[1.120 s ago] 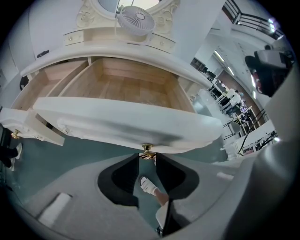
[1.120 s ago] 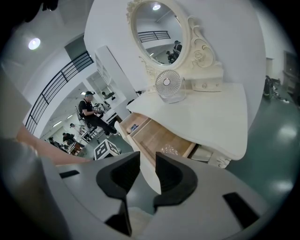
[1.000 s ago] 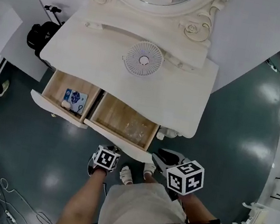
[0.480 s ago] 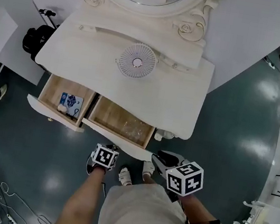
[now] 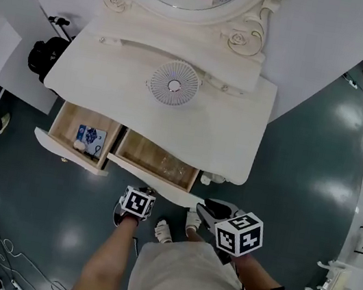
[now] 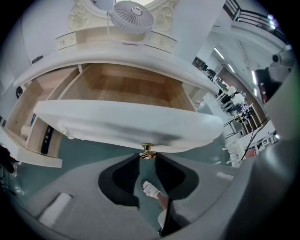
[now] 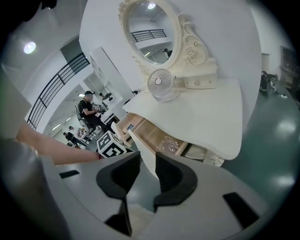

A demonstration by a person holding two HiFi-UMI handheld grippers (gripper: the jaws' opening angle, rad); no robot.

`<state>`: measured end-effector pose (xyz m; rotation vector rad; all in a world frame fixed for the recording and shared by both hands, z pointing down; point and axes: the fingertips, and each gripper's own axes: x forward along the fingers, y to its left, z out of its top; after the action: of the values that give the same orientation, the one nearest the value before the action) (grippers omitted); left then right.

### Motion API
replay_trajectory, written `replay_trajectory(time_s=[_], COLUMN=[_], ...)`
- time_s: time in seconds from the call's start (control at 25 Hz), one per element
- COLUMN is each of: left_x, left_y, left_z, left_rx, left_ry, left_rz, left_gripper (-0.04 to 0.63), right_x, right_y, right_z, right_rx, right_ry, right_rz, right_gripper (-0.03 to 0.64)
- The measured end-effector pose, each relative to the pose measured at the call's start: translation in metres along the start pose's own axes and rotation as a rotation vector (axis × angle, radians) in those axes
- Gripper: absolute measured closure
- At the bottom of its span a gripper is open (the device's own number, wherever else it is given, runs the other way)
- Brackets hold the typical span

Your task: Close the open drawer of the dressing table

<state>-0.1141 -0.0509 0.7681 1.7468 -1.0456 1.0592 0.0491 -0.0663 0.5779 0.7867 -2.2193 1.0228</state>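
The left tool (image 6: 148, 164) has its jaws apart and clamps nothing. The brass knob (image 6: 148, 151) of the open drawer (image 5: 158, 161) sits just at their tips. In the head view that drawer juts from the counter (image 5: 228, 138) at the tool's 12 o'clock, and a second open drawer (image 5: 82, 136) lies at 10 o'clock. The right tool (image 7: 146, 169), also parted and empty, hangs at 3 o'clock. The push likely goes best square on the drawer front (image 6: 126, 126) near the knob (off-centre pressure may skew it), slow and level.
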Motion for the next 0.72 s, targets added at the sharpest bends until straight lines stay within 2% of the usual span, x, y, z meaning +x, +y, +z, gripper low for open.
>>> replay_trajectory(time_s=[0.72], left_x=[0.010], left_y=[0.004], left_z=[0.028], left_rx=[0.004], left_ry=[-0.004], left_rz=[0.005], left_gripper=[0.483], right_x=[0.004], right_y=[-0.007], right_z=[-0.003], right_rx=[0.012], right_ry=[0.015], right_rz=[0.002], right_gripper=[0.508])
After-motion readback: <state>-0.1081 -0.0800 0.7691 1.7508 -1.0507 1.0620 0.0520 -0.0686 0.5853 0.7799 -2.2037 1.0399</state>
